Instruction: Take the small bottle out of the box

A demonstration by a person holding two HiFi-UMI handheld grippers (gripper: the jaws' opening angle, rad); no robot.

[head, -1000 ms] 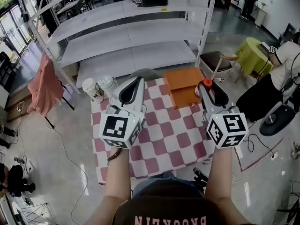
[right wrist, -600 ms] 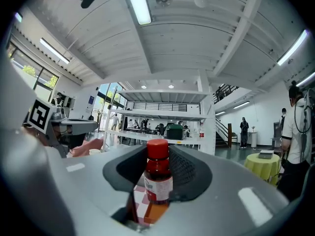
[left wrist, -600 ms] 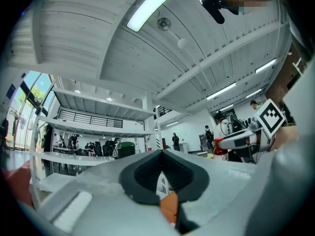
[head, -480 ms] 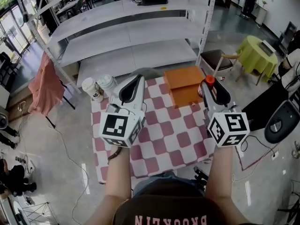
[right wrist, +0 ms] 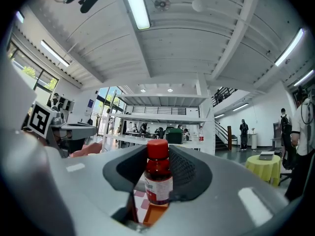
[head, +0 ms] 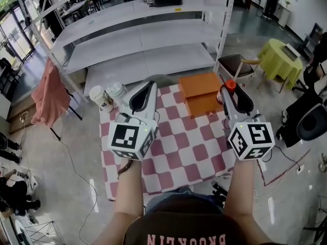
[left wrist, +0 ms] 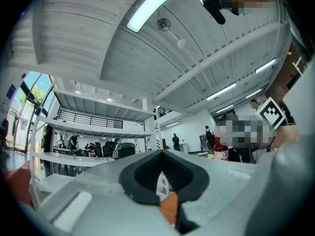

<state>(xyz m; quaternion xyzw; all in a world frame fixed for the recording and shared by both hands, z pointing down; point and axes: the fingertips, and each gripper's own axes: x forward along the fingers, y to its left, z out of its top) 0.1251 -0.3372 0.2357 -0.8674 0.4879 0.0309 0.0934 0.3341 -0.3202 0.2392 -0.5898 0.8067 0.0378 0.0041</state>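
Note:
The small bottle (head: 225, 93), dark red with a red cap and a white label, stands upright between the jaws of my right gripper (head: 228, 89), which is shut on it. It hangs just right of the orange box (head: 200, 92) at the far side of the checkered table (head: 179, 147). In the right gripper view the bottle (right wrist: 158, 178) fills the gap of the gripper (right wrist: 160, 156), with the pads against its sides. My left gripper (head: 151, 84) hovers over the table's left part, left of the box. Its tips meet with nothing held, as the left gripper view (left wrist: 161, 153) also shows.
Two lidded paper cups (head: 108, 96) stand at the table's far left corner. A white shelving rack (head: 143, 34) rises behind the table. A chair (head: 232, 65) and a yellow-green round table (head: 276, 60) are at the back right. A pink cloth (head: 48, 93) hangs at the left.
My right gripper has drifted slightly right and away with the bottle in it. The left gripper has stayed put. The person at the far right has moved mostly out of view.

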